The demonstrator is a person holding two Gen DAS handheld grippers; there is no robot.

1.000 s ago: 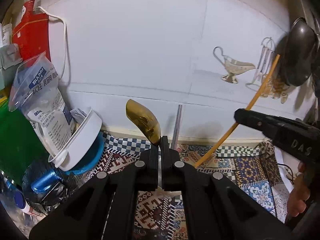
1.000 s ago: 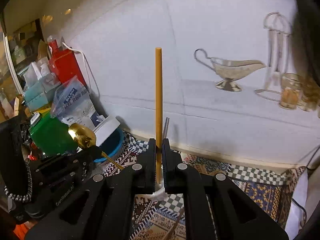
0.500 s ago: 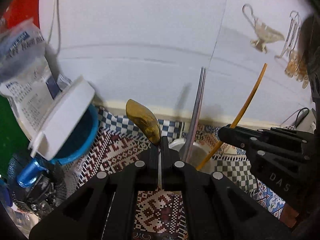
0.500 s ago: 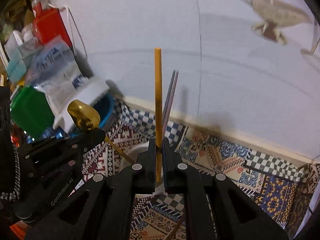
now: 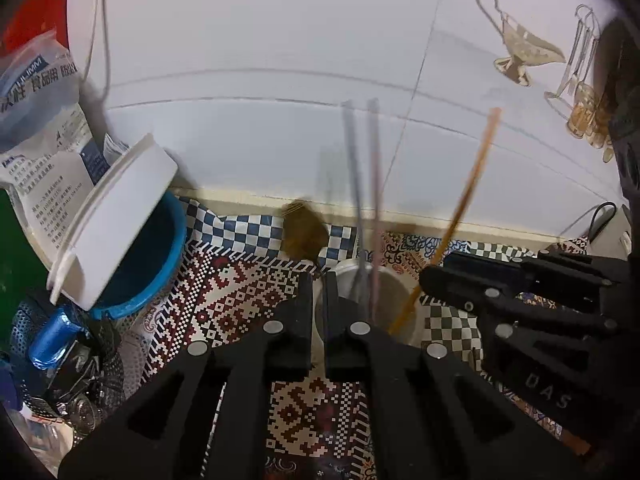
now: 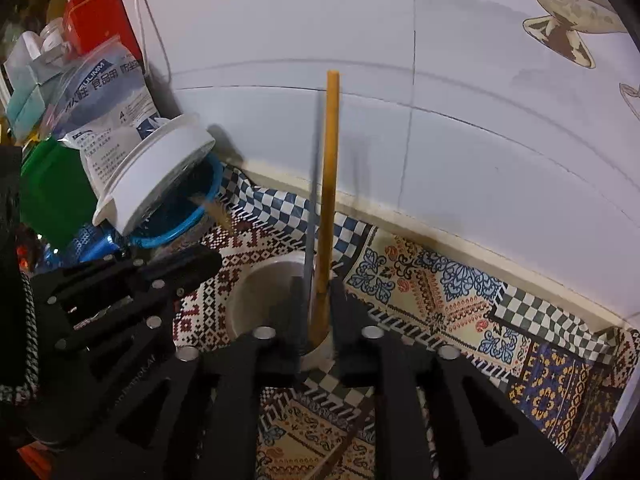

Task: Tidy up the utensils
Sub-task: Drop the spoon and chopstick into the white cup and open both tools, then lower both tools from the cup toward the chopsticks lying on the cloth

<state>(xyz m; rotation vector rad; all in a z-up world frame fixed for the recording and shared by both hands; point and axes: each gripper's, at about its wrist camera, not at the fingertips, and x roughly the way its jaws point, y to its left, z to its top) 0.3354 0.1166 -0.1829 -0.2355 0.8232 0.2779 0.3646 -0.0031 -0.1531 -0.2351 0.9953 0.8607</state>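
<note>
A white cup (image 5: 394, 304) stands on the patterned cloth, also in the right wrist view (image 6: 260, 296). Two metal chopsticks (image 5: 362, 184) stand in it. My left gripper (image 5: 319, 280) has its jaws slightly apart just left of the cup; the gold spoon (image 5: 302, 236) is blurred beyond its tips, loose. My right gripper (image 6: 316, 284) is open over the cup rim; the wooden chopstick (image 6: 330, 184) stands between its fingers with its lower end in the cup, also in the left wrist view (image 5: 464, 208). The metal chopsticks (image 6: 314, 200) are blurred beside it.
A blue bowl (image 5: 160, 256) with a white lid (image 5: 116, 220) leaning on it sits left, by a food bag (image 5: 36, 92) and clutter. The tiled wall (image 5: 280, 60) runs close behind the cup. The patterned cloth (image 6: 460, 300) extends right.
Both grippers dropped toward the cup and opened. The wooden chopstick now stands in the cup. The gold spoon slipped from the left jaws and is moving, blurred.
</note>
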